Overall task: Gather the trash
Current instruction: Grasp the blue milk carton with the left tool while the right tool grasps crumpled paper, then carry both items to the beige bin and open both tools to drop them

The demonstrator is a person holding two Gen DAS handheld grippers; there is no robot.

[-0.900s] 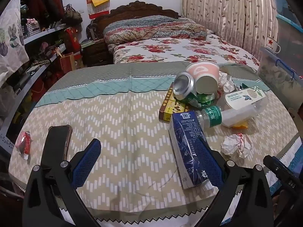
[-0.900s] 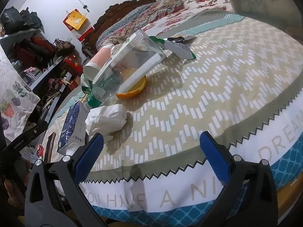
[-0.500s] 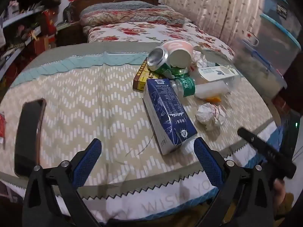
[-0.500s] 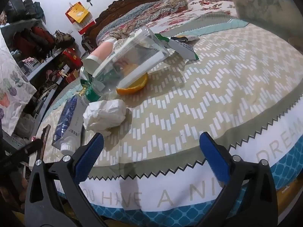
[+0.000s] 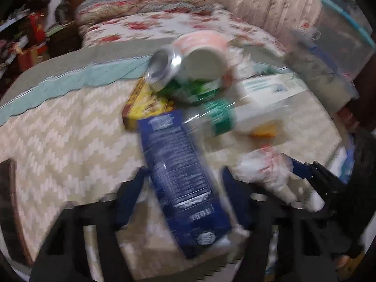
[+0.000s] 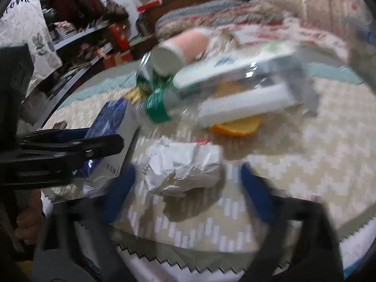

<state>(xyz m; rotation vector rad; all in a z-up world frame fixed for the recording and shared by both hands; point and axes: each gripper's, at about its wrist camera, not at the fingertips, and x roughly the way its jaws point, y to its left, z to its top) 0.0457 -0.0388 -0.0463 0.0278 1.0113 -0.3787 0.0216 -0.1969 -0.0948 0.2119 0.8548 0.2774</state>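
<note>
The picture is blurred by motion. A blue drink carton (image 5: 178,164) lies flat on the zigzag tablecloth between the fingers of my left gripper (image 5: 185,176). The blue pads sit close to its sides, with a slit showing at the right pad. A crumpled white paper ball (image 6: 185,166) lies between the fingers of my right gripper (image 6: 188,176), which stands open with a gap on each side. In the right wrist view the left gripper (image 6: 70,145) reaches over the carton (image 6: 110,117). The paper ball (image 5: 263,166) also shows in the left wrist view.
Behind lie a clear plastic bottle (image 6: 235,89) with a green label, a silver-topped green can (image 5: 164,68), a pink paper cup (image 5: 204,54), a yellow box (image 5: 145,108) and an orange peel (image 6: 237,127). A phone (image 5: 9,199) rests at the table's left edge. A bed stands beyond.
Both grippers moved forward and down over the table. The left one's fingers drew closer, now on either side of the carton. The right one came around the paper ball.
</note>
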